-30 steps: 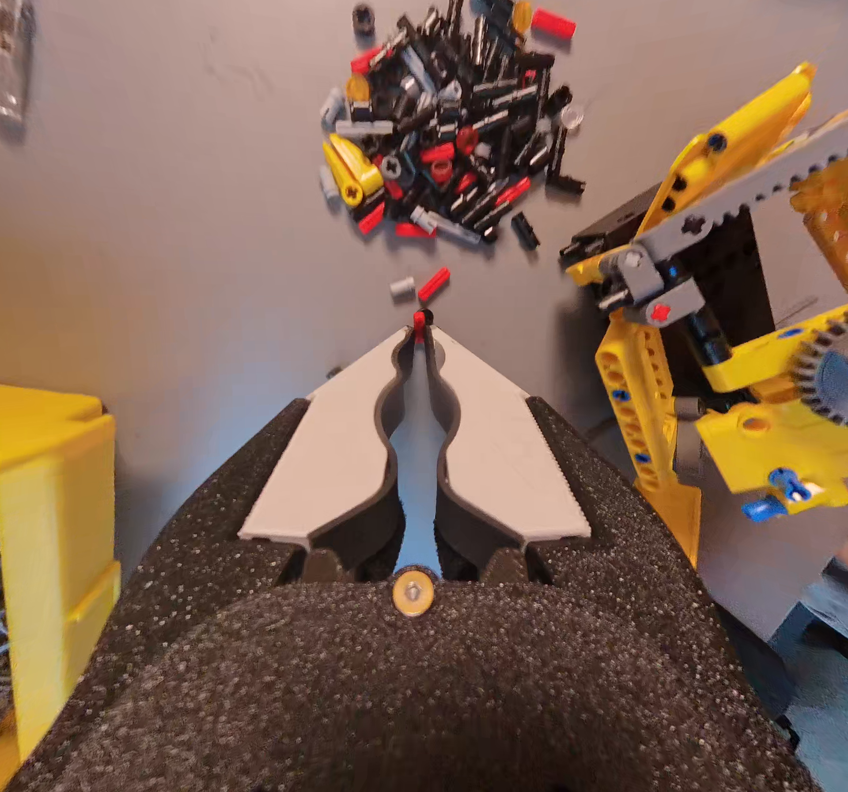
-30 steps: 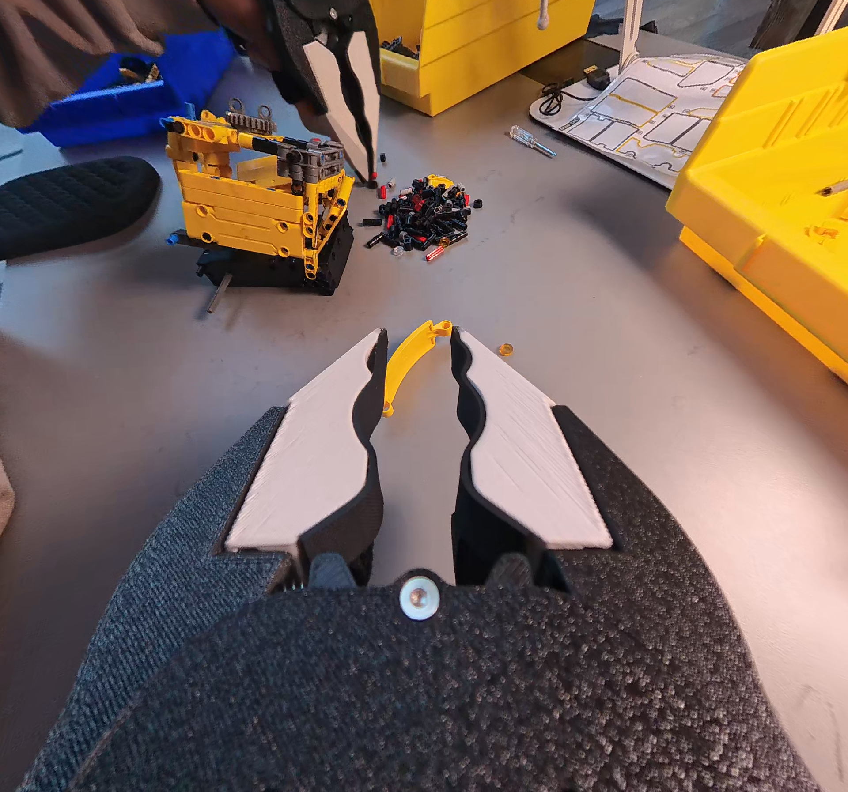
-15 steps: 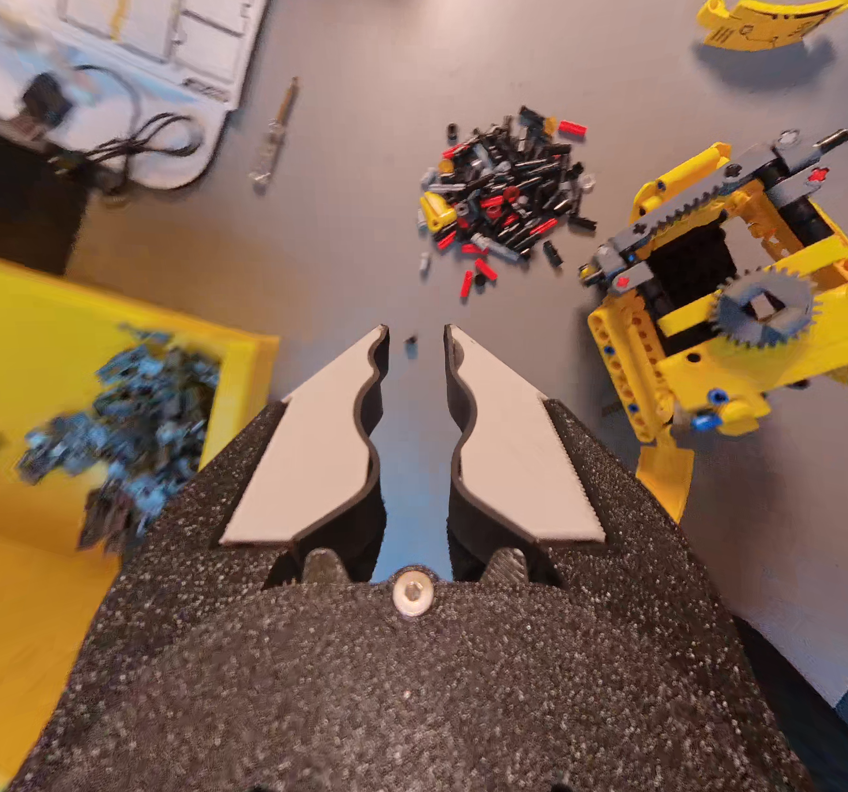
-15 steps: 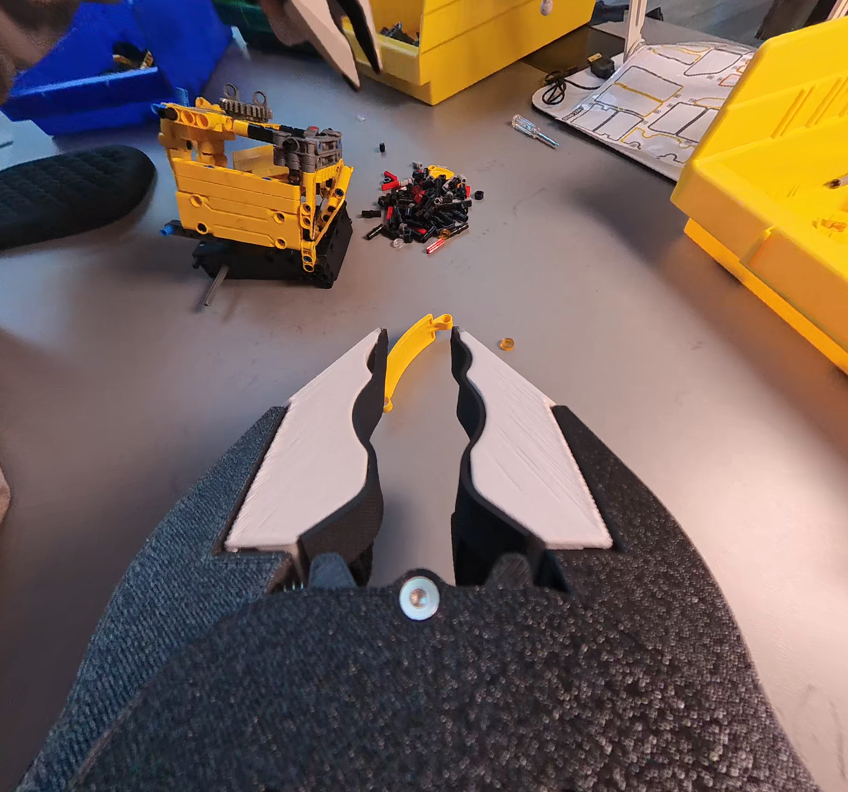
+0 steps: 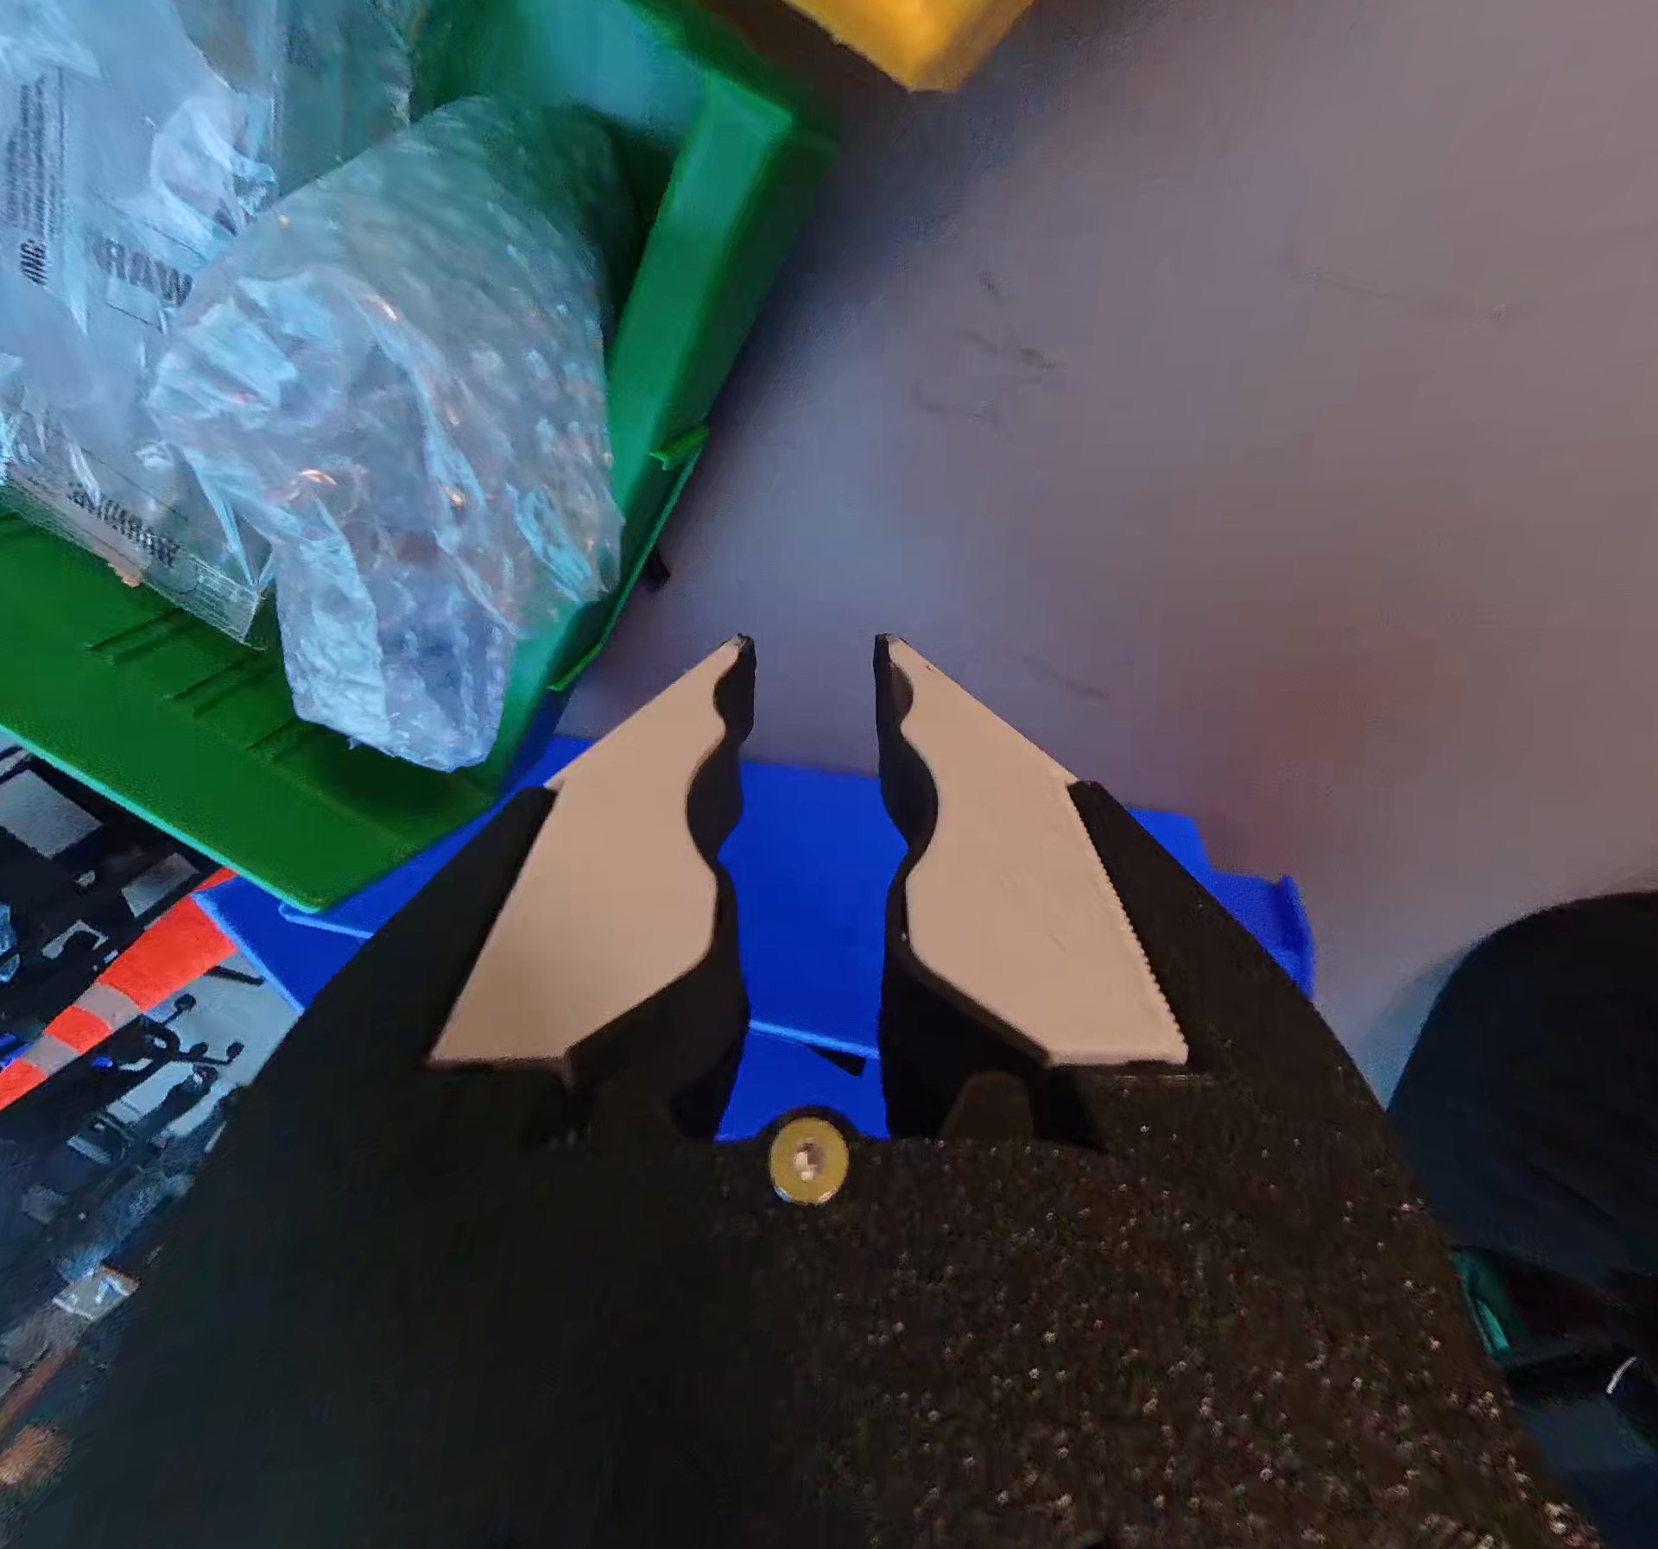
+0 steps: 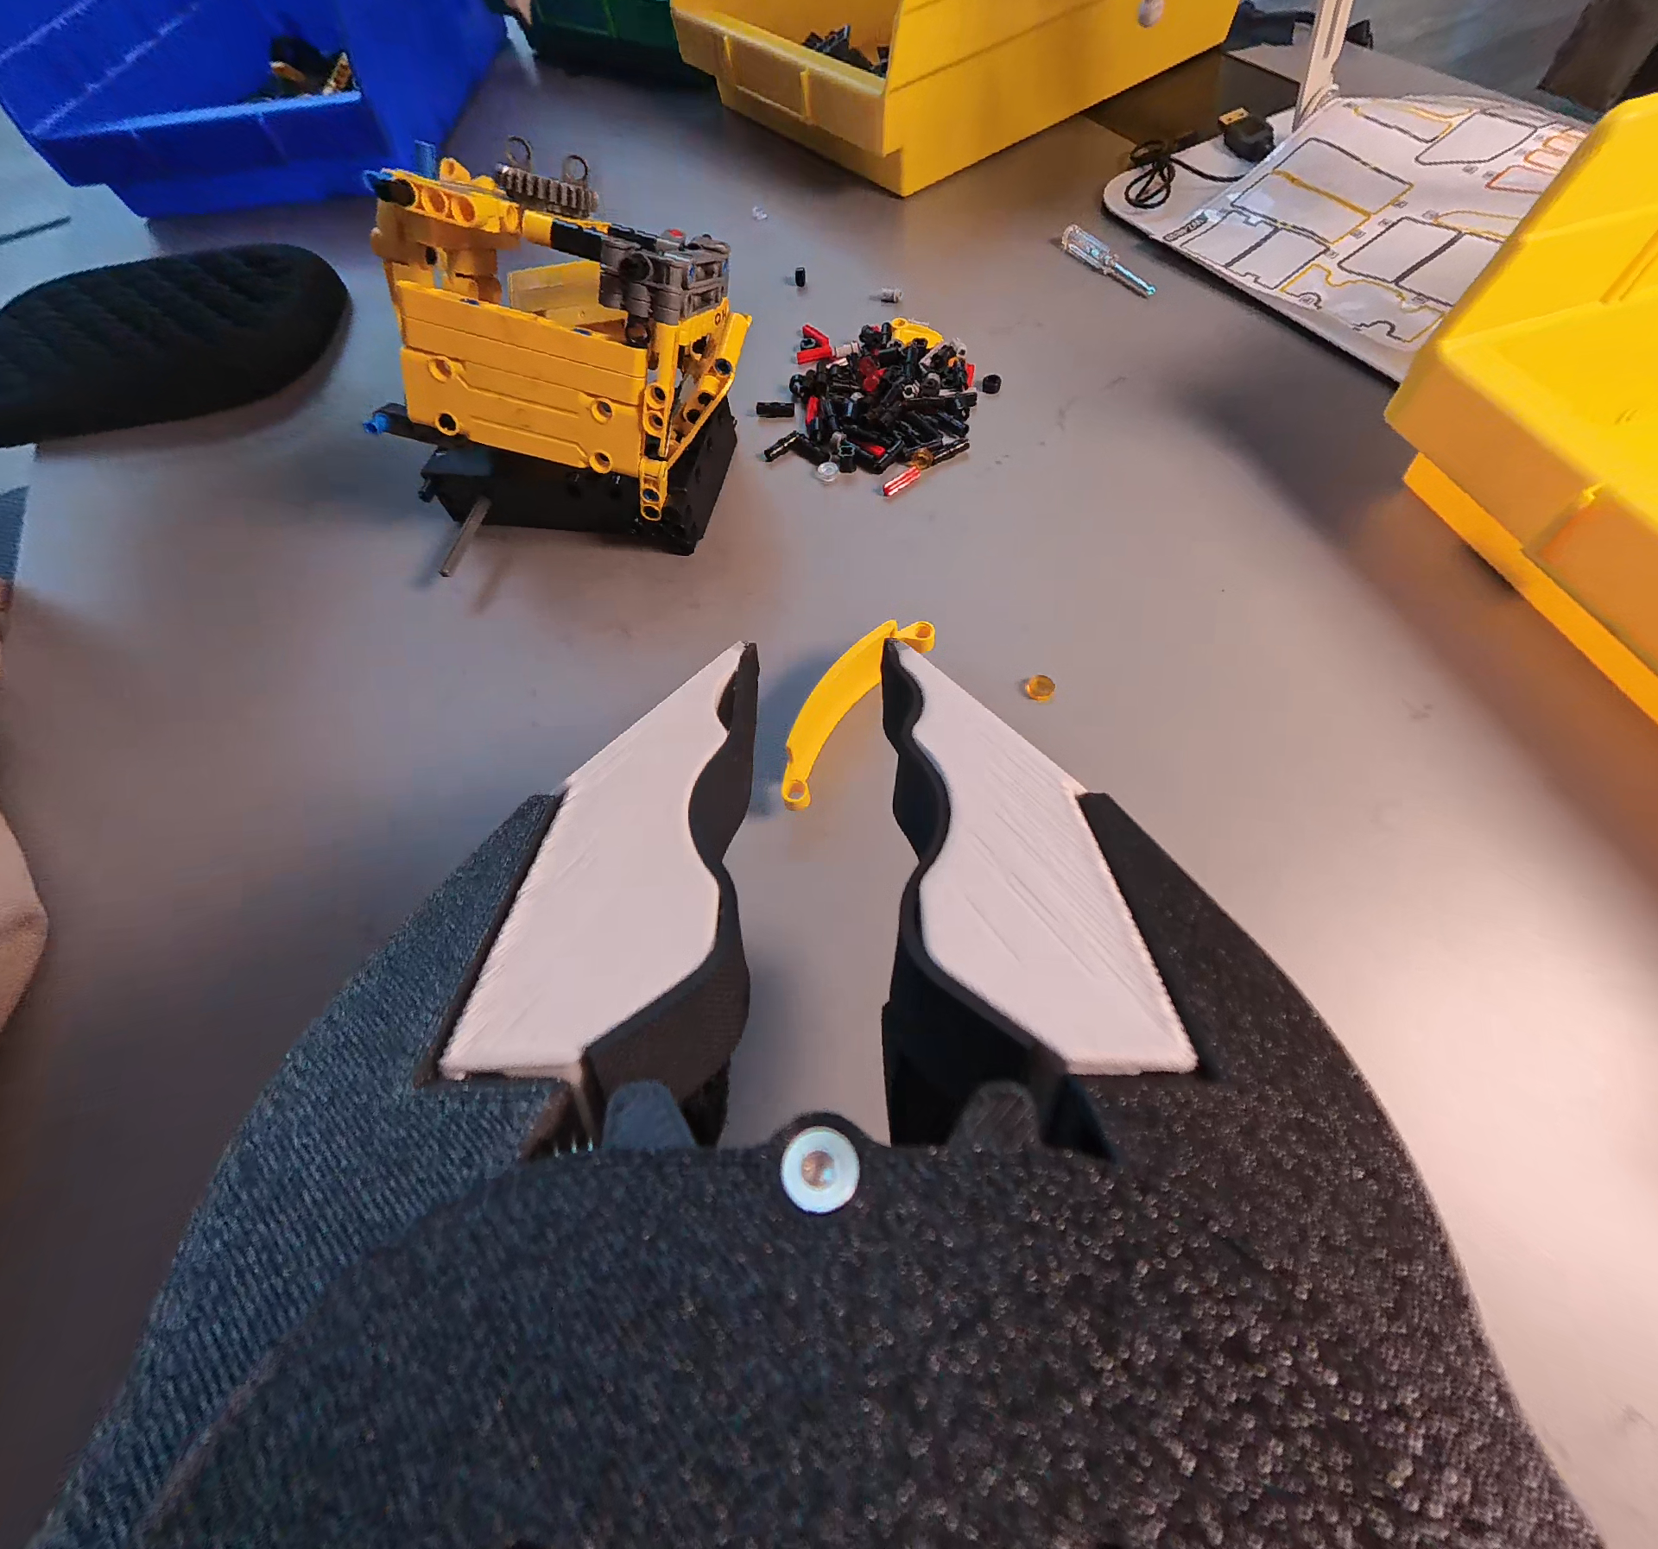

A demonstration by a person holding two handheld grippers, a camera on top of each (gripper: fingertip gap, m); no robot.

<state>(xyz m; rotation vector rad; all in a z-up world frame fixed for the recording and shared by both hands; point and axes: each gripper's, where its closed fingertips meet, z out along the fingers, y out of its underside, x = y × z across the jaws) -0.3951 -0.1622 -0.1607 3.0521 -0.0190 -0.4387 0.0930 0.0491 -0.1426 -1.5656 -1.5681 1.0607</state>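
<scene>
Two grippers, both with jaws apart and empty. Left gripper (image 5: 812, 640) hangs above a blue bin (image 5: 807, 878), beside a green bin (image 5: 709, 268) of clear plastic bags (image 5: 386, 394). Right gripper (image 6: 818, 646) hovers over the grey table (image 6: 1166, 788); a curved yellow piece (image 6: 830, 712) lies between its fingertips, touching the right one.

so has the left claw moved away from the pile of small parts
Yes. The left claw has swung off the pile, which has left its view, and now hangs open over the blue bin beside the green bin.
</scene>
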